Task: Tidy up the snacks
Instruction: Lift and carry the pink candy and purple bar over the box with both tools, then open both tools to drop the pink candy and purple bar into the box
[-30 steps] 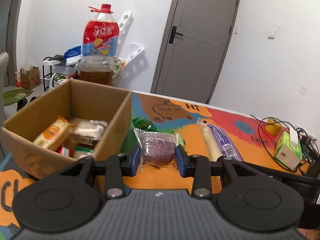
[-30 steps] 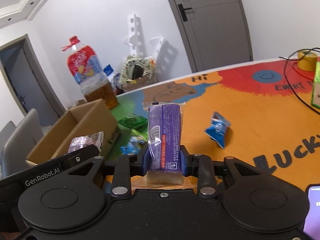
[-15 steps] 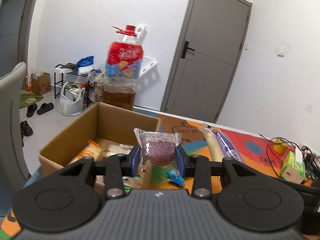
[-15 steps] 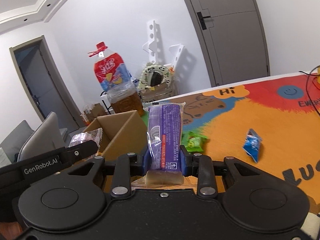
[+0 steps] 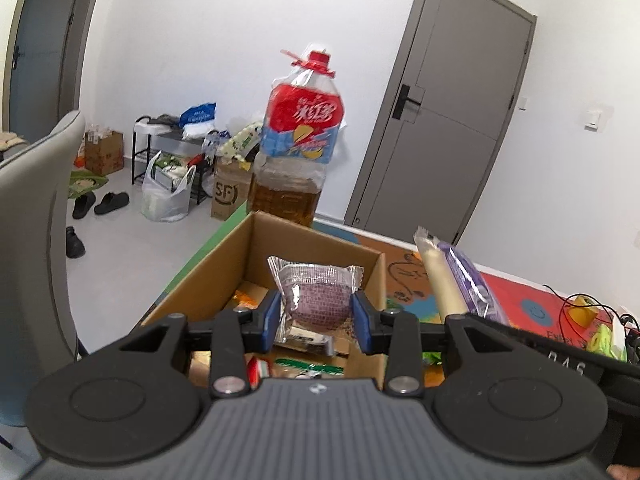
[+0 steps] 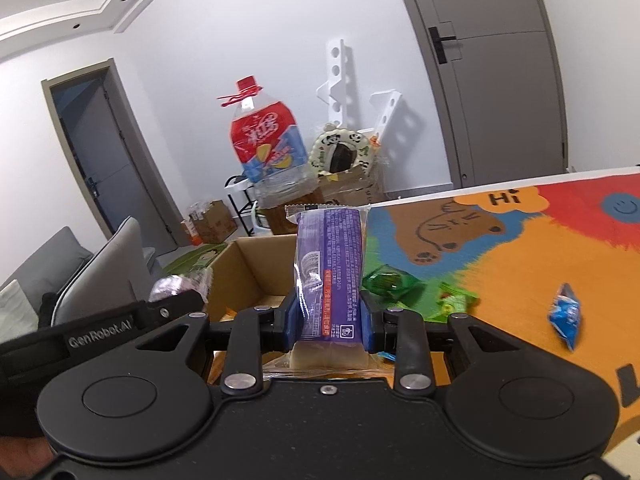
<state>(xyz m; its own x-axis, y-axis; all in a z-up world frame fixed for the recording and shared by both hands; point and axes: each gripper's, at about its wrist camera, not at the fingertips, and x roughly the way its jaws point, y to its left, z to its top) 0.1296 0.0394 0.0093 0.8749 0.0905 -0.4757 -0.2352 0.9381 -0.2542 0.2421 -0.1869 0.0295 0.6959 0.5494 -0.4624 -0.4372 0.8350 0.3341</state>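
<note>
snacks ride in both tongs right now. left gripper [image 5: 316,316] has its blue pads pressed on the sides of a round purple cake in a clear wrapper [image 5: 316,300], held upright above the cardboard box [image 5: 208,276]. right gripper [image 6: 329,322] is clamped on a long purple-wrapped bread pack [image 6: 330,268], standing on end, with the box at about ten o'clock beyond it in the right wrist view.

to do the drop well, i would bring each pack over the open top before letting go, low enough that the wrapper does not bounce off the rim. the long pack probably wants laying flat along a wall; upright, it would likely topple. release one at a time so the two tools do not crowd each other.

inside the box, an orange packet [image 5: 248,298] lies at about eleven o'clock of the cake, and a green-striped wrapper [image 5: 312,365] and a red-and-white one [image 5: 258,370] sit at six. more cannot be made out.

loose on the colourful mat [image 6: 520,280]: a green candy [image 6: 390,282] and a blue packet [image 6: 566,316], waiting at three o'clock.
</note>
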